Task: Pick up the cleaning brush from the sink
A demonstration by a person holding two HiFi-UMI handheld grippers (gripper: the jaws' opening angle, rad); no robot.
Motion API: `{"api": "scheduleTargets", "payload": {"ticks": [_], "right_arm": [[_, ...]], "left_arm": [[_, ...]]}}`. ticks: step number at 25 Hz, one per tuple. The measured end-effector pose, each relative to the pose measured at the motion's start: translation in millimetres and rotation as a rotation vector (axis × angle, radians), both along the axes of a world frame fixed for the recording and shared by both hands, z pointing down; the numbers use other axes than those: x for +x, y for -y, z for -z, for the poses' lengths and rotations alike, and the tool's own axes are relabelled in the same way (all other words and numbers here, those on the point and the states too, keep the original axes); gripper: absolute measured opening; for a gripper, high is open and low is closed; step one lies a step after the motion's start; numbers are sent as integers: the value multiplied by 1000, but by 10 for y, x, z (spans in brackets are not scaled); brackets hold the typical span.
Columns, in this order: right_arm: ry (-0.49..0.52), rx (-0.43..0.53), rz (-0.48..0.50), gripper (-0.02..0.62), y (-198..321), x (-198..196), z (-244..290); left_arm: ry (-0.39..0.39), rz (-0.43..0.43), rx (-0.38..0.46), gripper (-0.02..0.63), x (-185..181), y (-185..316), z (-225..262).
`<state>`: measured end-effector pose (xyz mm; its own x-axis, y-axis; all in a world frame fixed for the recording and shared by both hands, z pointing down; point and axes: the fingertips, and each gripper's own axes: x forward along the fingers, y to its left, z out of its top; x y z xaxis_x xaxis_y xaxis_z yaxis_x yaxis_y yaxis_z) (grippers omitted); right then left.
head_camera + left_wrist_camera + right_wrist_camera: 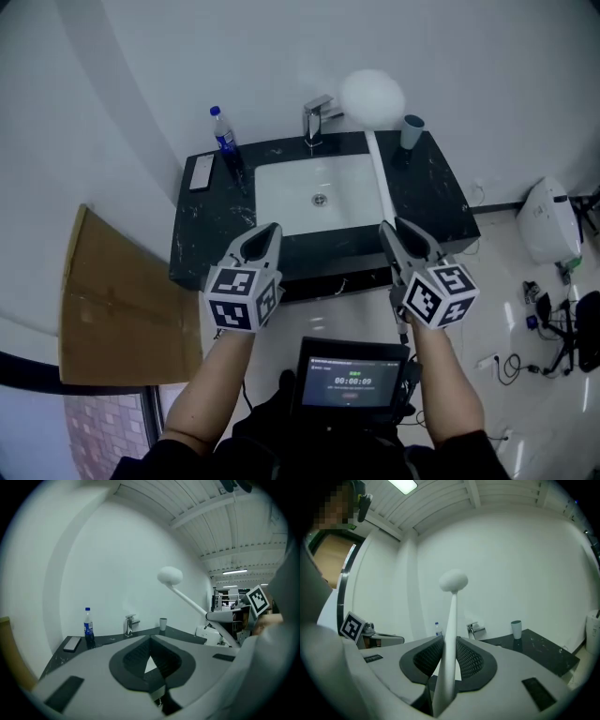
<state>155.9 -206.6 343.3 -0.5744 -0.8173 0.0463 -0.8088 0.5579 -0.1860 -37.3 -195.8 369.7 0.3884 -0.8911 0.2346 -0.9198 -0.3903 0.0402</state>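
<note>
Brush [378, 169] | place: lifted above sink [281, 202], handle's low end clamped in right tongs [392, 228] | left tongs [269, 232]: closed, empty | risk: long handle may pivot in pads, head swinging into cup [412, 131] or tap [317, 117]

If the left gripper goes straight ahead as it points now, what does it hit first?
Probably the front edge of the black counter, or the white sink basin behind it; depth is unclear.

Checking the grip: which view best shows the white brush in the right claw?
The right gripper view: the white long-handled round-headed cleaning brush sits clamped in the right claw. The head view shows the brush whole from above; the left gripper view, side-on.
</note>
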Motion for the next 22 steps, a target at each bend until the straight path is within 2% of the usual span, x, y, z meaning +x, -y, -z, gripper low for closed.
{"api": "scheduleTargets", "payload": {"ticks": [4,8,11,17,22], "right_arm": [[-22,37,58,71,-142,473,102],[-38,67,81,71,-182,784,149],[-43,101,81,71,-266,857,149],[-18,150,35,71,-417,878,141],[-31,179,17,71,-509,880,127]], "left_arm": [[-54,40,2,6,495,-180,27],[-41,70,29,6,784,-253,83],[-43,86,41,6,806,-321,95],[-37,28,47,6,838,-430,80],[-44,39,63,6,795,-487,70]]}}
